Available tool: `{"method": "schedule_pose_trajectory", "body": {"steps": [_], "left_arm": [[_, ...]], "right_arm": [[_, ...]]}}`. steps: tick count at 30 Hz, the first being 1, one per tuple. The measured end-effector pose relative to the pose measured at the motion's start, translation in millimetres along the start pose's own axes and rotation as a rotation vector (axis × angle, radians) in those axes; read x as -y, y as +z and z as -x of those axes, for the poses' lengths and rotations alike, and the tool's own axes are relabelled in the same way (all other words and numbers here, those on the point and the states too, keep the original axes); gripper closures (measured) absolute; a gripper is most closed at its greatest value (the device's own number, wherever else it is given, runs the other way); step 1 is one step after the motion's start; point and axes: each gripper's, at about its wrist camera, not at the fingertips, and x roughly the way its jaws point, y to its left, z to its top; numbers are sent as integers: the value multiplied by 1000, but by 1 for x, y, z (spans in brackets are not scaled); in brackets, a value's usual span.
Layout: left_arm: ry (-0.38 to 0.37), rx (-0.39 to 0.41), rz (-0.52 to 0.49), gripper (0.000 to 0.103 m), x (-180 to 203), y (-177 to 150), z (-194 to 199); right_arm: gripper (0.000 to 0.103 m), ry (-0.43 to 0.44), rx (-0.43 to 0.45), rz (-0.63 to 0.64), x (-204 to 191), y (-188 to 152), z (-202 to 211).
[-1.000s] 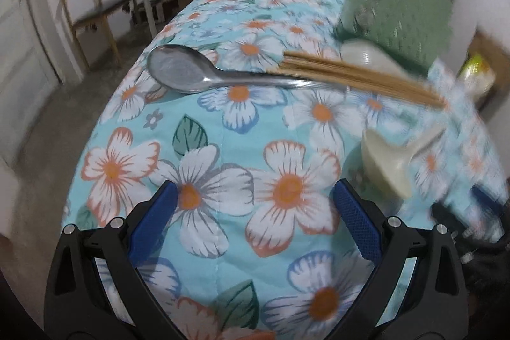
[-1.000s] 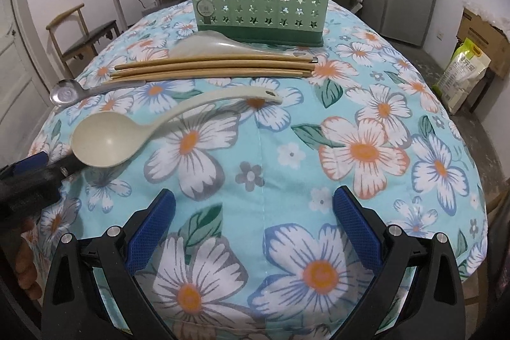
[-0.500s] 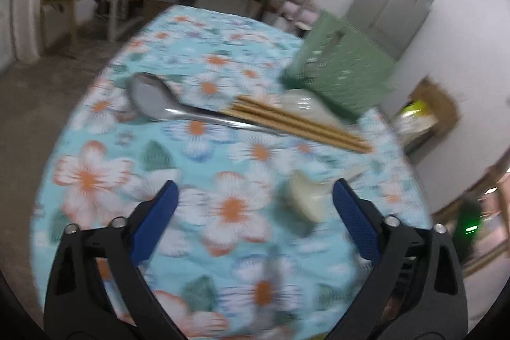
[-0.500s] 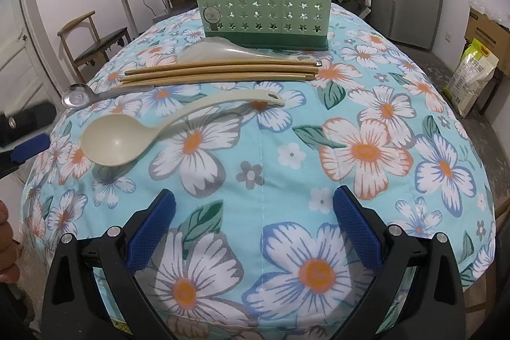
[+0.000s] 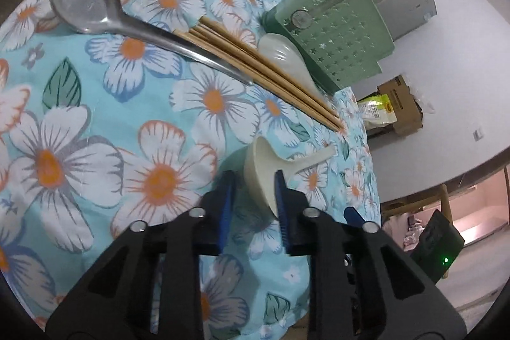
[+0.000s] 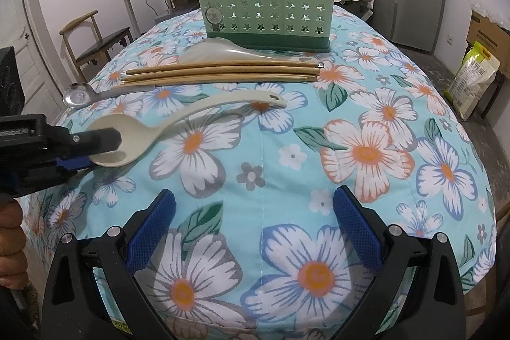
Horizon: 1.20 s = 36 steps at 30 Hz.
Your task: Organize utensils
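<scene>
Right gripper (image 6: 255,231): I hold it released, blue ribbed pads wide apart, hovering over the near part of the flowered quilted tablecloth (image 6: 366,155); it carries nothing.

Left gripper (image 5: 253,196): I have its narrowed jaws set across the bowl of the cream plastic ladle-shaped spoon (image 5: 261,168). The right wrist view shows one finger above the bowl and one beneath the rim at near left. Whether the pads already press, I cannot tell.

Step in hand, my judgement: securing the cream spoon for transfer to the holder. The bowl is smooth, curved and thin-walled, so it may pivot or slide between pads. I would close firmly near the neck, lift level, and keep the long handle free of the neighbouring utensils.

Middle row: polished steel spoon (image 6: 76,94) at left, its handle running under the bundle of pale wooden chopsticks (image 6: 220,74), which lie side by side, touching.

Behind them: translucent white plastic rice paddle (image 6: 220,50), glossy, lying just in front of the holder.

Far centre: pale green perforated plastic utensil holder (image 6: 264,2), upright, star-shaped holes, darker base. Contents not visible.
</scene>
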Motion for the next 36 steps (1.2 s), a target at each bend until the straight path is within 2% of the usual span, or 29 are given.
{"method": "schedule_pose_trajectory", "body": {"steps": [3,5,8,12,17,20,25,31,36], "left_arm": [[0,-1,22,96,-4,-1,-1],[-7,0,43,99,-9,-1,2],[-13,18,58,99,-13,-2,12],[26,54,61,99,-19,-3,28],[39,141,82,99,-35,1,67],[37,225,76,99,-44,4,104],[6,386,98,99,-60,13,167],[40,556,144,99,-83,23,221],[84,615,211,99,-106,34,236]], "right_arm": [[6,-3,1,7,-1,0,-1],[6,-11,-1,14,-2,1,-2],[6,-13,1,16,-2,0,-2],[6,-19,-3,11,-3,1,-3],[6,-20,-28,1,-3,8,-1],[6,9,25,35,-15,18,10],[11,84,151,192,-67,41,25],[25,211,203,366,-147,60,12],[41,208,255,507,-210,67,-2]]}}
